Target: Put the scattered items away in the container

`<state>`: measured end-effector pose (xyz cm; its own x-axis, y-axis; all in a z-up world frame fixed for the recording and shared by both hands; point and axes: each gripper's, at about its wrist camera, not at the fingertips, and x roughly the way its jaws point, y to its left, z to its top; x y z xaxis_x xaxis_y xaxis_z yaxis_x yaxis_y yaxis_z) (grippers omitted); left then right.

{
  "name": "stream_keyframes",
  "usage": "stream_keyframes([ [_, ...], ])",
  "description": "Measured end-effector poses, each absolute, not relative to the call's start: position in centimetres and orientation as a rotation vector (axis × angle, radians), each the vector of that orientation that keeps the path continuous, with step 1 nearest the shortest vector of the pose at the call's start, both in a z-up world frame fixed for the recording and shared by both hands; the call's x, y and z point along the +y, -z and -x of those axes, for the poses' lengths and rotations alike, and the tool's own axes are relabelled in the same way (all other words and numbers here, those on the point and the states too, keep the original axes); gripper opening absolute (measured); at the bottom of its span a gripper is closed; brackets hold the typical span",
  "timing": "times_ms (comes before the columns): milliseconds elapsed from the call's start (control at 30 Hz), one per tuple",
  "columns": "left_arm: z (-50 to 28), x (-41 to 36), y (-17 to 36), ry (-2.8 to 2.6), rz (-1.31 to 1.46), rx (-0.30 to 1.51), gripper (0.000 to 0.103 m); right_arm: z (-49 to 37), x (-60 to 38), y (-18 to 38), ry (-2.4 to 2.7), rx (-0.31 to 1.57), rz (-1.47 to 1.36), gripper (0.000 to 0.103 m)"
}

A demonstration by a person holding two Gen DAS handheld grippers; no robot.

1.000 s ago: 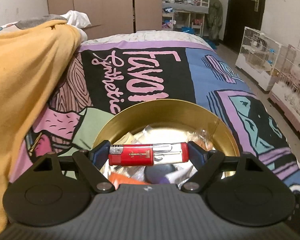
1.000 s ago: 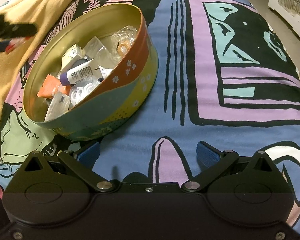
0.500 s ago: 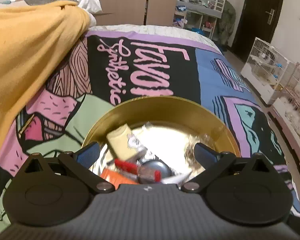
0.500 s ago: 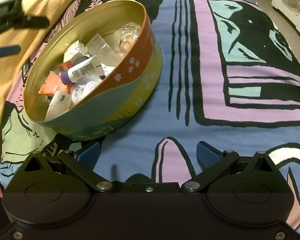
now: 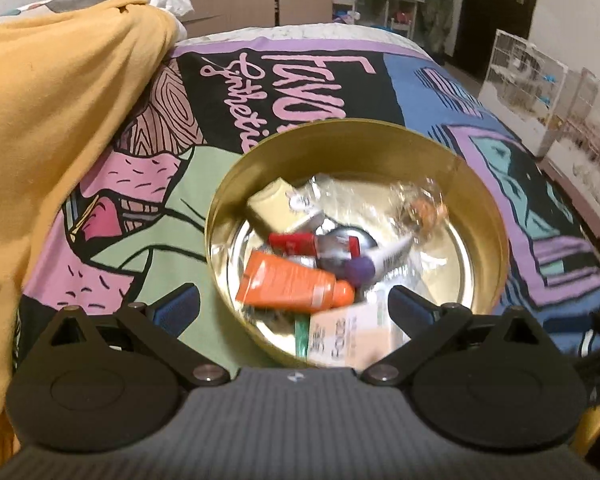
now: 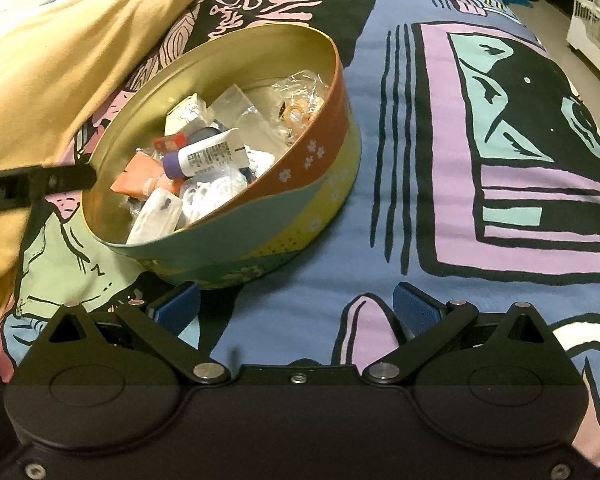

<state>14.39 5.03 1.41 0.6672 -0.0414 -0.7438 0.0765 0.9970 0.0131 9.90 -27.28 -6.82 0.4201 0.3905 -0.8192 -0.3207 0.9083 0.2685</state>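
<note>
A round gold-lined tin with a coloured flowered outside sits on the printed bedspread. In it lie a red lighter, an orange tube, a white tube with a purple cap, a cream box, clear wrappers and other small items. My left gripper is open and empty, just before the tin's near rim. My right gripper is open and empty over the bedspread, to the tin's near right. The left gripper's finger shows at the tin's left edge.
A yellow blanket is heaped along the left of the bed. The bedspread stretches right of the tin. White cages stand on the floor to the right, with a wardrobe and shelves at the far wall.
My left gripper opened and dropped the red lighter into the tin, then drew back and up. The right gripper stayed open and barely moved.
</note>
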Motion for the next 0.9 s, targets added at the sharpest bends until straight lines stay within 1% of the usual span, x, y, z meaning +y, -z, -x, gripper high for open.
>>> stream_keyframes([
  [233, -12.1, 5.4, 0.5, 0.063, -0.078, 0.851, 0.103, -10.0, -27.3, 7.1, -0.429, 1.059, -0.073, 0.103],
  [900, -8.7, 7.8, 5.3, 0.005, 0.05, 0.884, 0.103, -8.6, -26.1, 6.3, -0.405, 1.015, 0.031, 0.103],
])
